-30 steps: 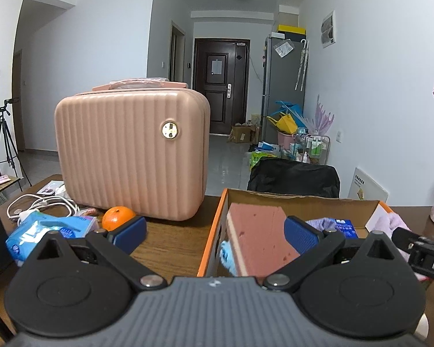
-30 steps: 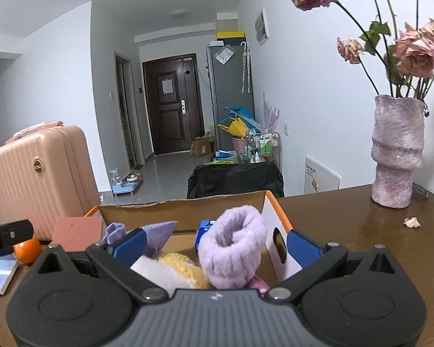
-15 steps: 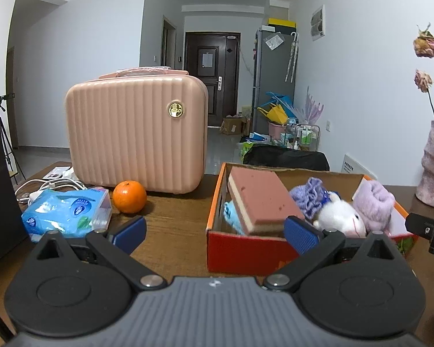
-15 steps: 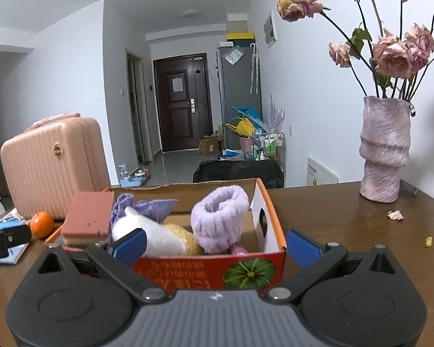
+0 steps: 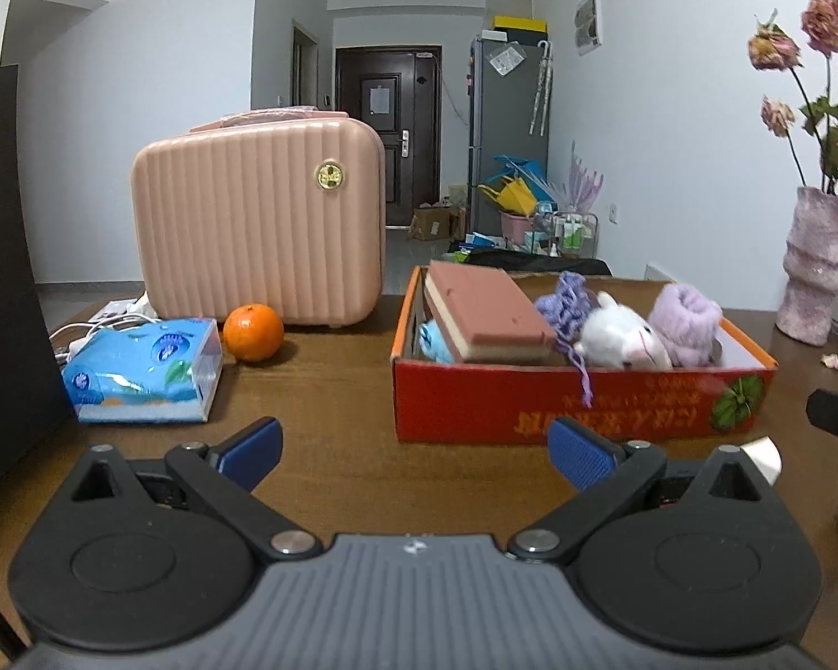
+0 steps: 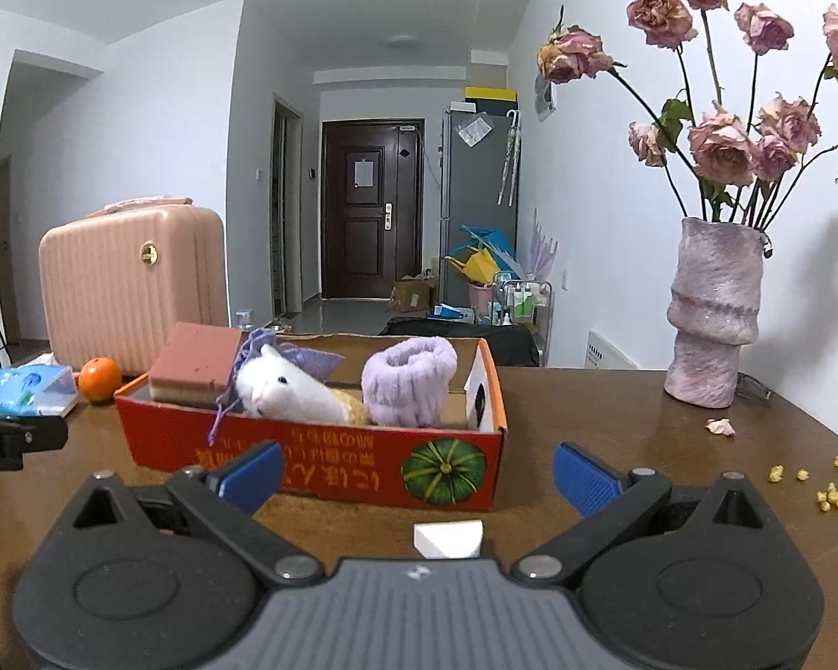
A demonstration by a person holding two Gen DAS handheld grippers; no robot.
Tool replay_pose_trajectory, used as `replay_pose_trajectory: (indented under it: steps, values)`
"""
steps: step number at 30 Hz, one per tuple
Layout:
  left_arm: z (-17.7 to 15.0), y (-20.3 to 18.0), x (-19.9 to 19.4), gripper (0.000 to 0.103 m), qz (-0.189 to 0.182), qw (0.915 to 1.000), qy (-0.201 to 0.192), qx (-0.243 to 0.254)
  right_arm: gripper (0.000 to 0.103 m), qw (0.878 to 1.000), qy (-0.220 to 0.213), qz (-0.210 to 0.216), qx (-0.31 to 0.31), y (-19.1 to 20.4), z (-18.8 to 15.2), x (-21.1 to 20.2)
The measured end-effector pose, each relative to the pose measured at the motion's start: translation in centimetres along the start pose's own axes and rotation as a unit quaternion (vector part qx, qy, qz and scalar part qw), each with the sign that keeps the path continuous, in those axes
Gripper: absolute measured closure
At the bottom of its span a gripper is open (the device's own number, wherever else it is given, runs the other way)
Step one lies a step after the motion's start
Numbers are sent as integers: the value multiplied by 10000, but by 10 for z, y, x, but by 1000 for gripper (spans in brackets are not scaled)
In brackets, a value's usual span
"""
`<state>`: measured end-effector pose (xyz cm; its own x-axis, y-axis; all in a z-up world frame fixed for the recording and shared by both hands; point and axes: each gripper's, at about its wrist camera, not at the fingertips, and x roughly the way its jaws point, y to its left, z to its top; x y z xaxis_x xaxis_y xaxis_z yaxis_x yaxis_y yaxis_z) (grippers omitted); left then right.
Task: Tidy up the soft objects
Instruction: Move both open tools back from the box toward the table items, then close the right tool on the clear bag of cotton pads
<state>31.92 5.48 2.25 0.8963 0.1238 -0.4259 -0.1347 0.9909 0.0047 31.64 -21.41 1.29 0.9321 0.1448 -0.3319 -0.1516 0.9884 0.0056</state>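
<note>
Claws: we hold the left claw [image 5: 413, 455] and the right claw [image 6: 417, 472] low over the tabletop [image 5: 329, 368], both with jaws spread wide and nothing between the blue pads [image 5: 578, 458]. Both point at the red box [image 5: 575, 405], which sits on the tabletop just ahead of them.

Box contents, left to right in the left wrist view:
- a pink sponge [image 5: 486, 307], leaning on the left wall and rising above the rim;
- a blue item [image 5: 436, 340] under the sponge, mostly hidden;
- a purple knit [image 5: 567, 307], one strand hanging over the front wall;
- a white plush [image 5: 623, 338];
- a lilac band [image 5: 687, 321] at the right end.

Outside the box: a tissue pack [image 5: 142, 371], an orange [image 5: 253, 333] just beside it, and a pink case [image 5: 260, 223] behind both. A vase [image 6: 712, 312] of roses stands well apart to the right. A white scrap [image 6: 448, 539] lies in front of the right claw.
</note>
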Motion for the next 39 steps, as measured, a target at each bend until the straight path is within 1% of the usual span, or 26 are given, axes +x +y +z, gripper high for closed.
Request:
replay_pose_trajectory:
  steps: [9, 19, 26, 30, 32, 34, 35, 37, 38, 39]
  values:
    - [-23, -10, -26, 0, -66, 9999, 68, 125, 0, 9997, 108, 30, -196, -7, -23, -31]
    - [-41, -28, -45, 0, -114, 9997, 183, 135, 0, 9995, 247, -89, -148, -31, -37, -48]
    - [-48, -41, -46, 0, -182, 9993, 307, 109, 0, 9964, 709, -410, -228, -50, -46, -31]
    - [-51, -44, -44, 0, -211, 9990, 371, 129, 1, 9937, 1014, -450, -184, -62, -51, -14]
    - [-51, -45, -44, 0, -216, 9990, 381, 130, 3, 9921, 1150, -444, -224, -66, -53, -5]
    - [-51, -44, -43, 0, -219, 9989, 401, 109, 10, 9903, 1311, -404, -225, -68, -55, 3]
    - [-51, -44, -42, 0, -222, 9989, 412, 99, 13, 9895, 1380, -381, -209, -70, -55, 7]
    - [-51, -43, -41, 0, -223, 9988, 432, 86, 21, 9885, 1468, -323, -185, -73, -56, 13]
    - [-52, -43, -41, 0, -228, 9987, 438, 79, 23, 9883, 1484, -298, -171, -74, -56, 14]
    - [-52, -43, -41, 0, -229, 9987, 442, 77, 30, 9883, 1495, -263, -160, -74, -56, 16]
